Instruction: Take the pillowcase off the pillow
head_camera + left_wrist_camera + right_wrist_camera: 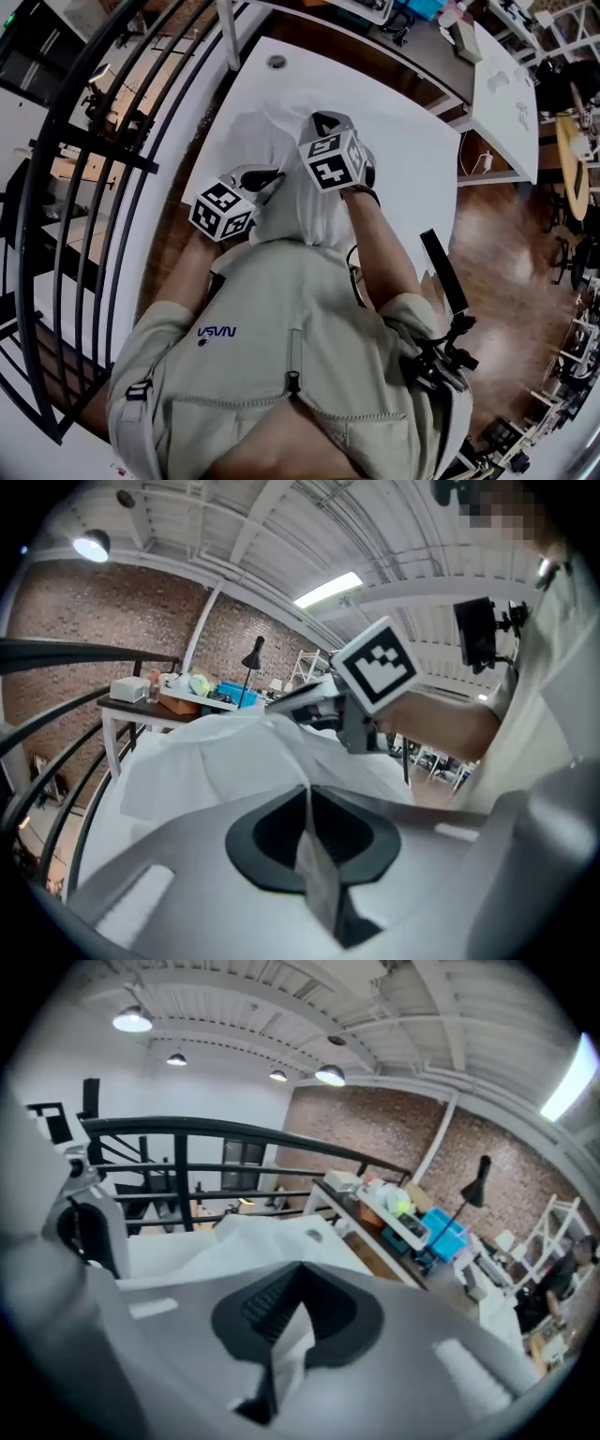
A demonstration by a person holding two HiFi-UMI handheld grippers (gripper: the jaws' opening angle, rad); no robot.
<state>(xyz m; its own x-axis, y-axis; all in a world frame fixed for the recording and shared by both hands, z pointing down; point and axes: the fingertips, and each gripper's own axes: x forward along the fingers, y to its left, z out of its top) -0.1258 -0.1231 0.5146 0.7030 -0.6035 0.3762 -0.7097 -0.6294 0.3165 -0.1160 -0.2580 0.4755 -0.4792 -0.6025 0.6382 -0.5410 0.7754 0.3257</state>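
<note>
Pillowcase (265, 141) lies on the white table (412, 159), its near end bunched up just in front of me. Left gripper (307, 860) is clenched on a thin fold of it. Right gripper (281, 1340) is clamped on the same white cloth. I note both grippers sit close together at that near end.

White rectangular bench top (412, 141), with a round grey cable grommet (276, 62) near its far edge. Black curved metal railing (66, 234) runs along the bench's left side. Brown wood-plank floor (506, 253) to the right. Second white table (506, 94) off the far right corner, apart. Red-brick wall (403, 1133) behind. Black desk lamp (480, 1176) and blue plastic crate (441, 1229) at a cluttered side table (127, 708). Round ceiling lights (131, 1019) lit.
</note>
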